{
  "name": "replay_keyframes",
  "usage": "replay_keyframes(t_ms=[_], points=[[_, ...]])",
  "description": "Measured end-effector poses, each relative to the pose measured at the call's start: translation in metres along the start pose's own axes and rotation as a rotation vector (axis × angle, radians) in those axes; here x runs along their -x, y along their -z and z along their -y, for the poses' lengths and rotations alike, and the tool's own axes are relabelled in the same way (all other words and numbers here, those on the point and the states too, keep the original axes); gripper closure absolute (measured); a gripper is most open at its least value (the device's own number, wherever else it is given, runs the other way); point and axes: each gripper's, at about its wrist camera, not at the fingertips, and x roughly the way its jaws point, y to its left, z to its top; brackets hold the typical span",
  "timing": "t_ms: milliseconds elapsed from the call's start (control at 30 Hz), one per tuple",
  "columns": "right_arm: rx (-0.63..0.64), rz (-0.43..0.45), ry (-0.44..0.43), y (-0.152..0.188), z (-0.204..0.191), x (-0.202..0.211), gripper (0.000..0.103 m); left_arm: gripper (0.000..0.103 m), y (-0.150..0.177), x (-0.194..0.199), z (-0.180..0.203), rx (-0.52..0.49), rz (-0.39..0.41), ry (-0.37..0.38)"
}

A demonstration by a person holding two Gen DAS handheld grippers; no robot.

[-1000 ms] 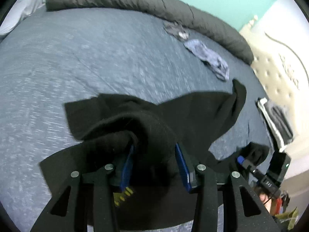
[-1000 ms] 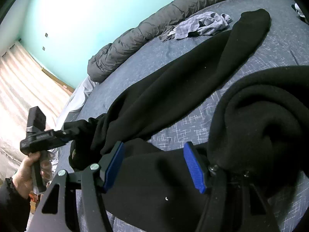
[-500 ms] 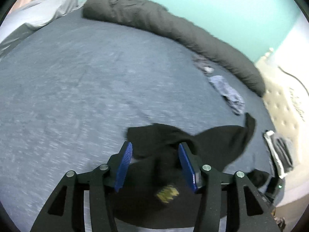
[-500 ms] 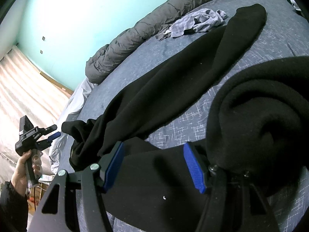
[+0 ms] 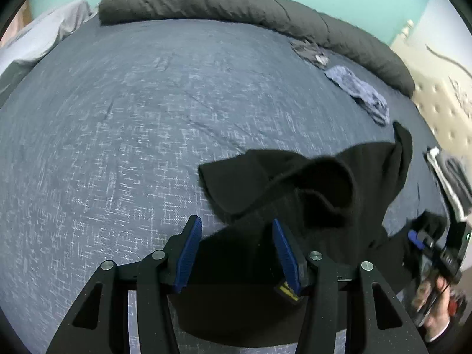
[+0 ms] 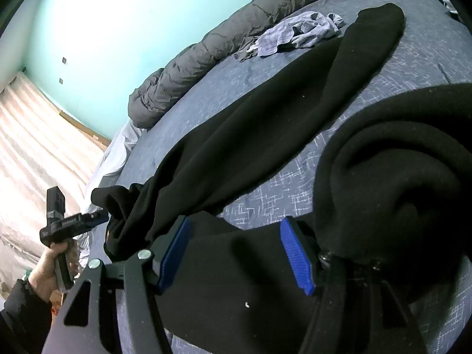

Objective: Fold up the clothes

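A black sweatshirt (image 5: pixel 324 183) lies crumpled on the blue-grey bedspread (image 5: pixel 118 118). My left gripper (image 5: pixel 237 250) hovers over its near left edge, blue pads apart and nothing pressed between them. A yellow tag (image 5: pixel 284 290) shows by the right pad. In the right wrist view one long sleeve (image 6: pixel 265 124) runs toward the far side. My right gripper (image 6: pixel 236 253) stands open over the cloth, with a thick black fold (image 6: pixel 398 191) draped against the outside of its right finger. A hand holds the left gripper (image 6: pixel 97 216) at the garment's far left end.
A rolled grey duvet (image 5: pixel 265 8) lines the far edge of the bed. A checked blue-grey garment (image 5: pixel 360 91) lies near it. Folded clothes (image 5: pixel 451 177) sit by the beige tufted headboard (image 5: pixel 442 100). A pale pillow (image 5: pixel 44 38) is at the far left.
My left gripper let go of the bunched black cloth and pulled back to the garment's left edge. The cloth dropped onto the bed. The right gripper stayed put.
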Motion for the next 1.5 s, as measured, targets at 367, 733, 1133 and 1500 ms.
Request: replay_keyframes(t_ms=[367,733,1133,1500], points=[[-0.004,0.001,0.007,0.001,0.001,-0.001,0.039,0.049,-0.017,-0.004,-0.009,-0.027,0.013,-0.094],[-0.007,-0.002,0.009,0.0,0.004,-0.003,0.039,0.052,-0.023,-0.031,0.005,-0.066,-0.035,-0.1],[-0.006,-0.002,0.009,0.0,0.003,-0.003,0.039,0.092,-0.02,-0.042,0.011,-0.087,-0.042,-0.131],[-0.005,-0.004,0.011,0.001,0.004,-0.004,0.039,0.1,-0.042,0.003,0.002,-0.052,0.151,-0.183]])
